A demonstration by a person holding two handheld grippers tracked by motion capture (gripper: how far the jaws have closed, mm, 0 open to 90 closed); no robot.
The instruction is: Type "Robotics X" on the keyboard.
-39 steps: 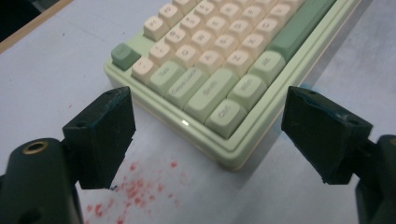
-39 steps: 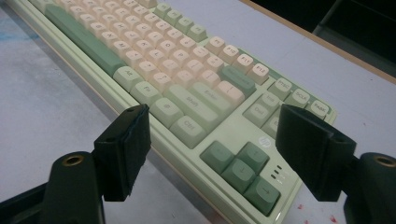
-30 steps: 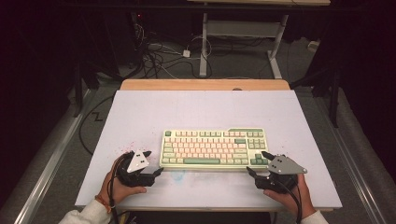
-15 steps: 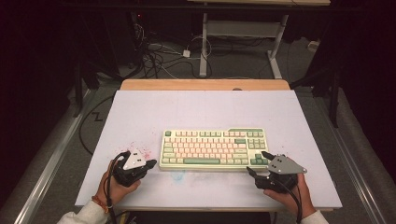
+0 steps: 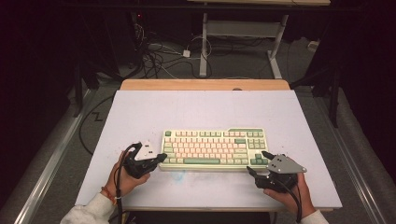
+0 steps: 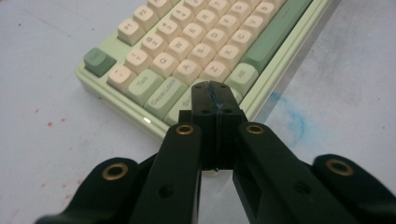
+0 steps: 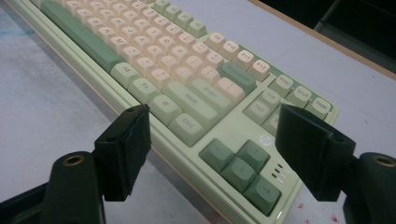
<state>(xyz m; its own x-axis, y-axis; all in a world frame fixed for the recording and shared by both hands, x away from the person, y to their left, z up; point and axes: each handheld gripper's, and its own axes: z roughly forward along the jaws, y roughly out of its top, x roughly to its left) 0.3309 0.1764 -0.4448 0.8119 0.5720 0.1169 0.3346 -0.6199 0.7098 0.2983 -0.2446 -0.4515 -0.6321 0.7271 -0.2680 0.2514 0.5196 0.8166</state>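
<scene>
1 keyboard (image 5: 214, 149), long axis parallel to the table's (image 5: 140, 107) near edge, lying close to that edge. My left gripper (image 5: 158, 159), pressed together and empty, points at its left end; my right gripper (image 5: 258, 162), spread, brackets its right front corner, nearer.

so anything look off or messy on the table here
Mostly tidy: the keyboard lies square and intact. The odd bits are a blue smear on the table by its front edge and small red specks.
</scene>
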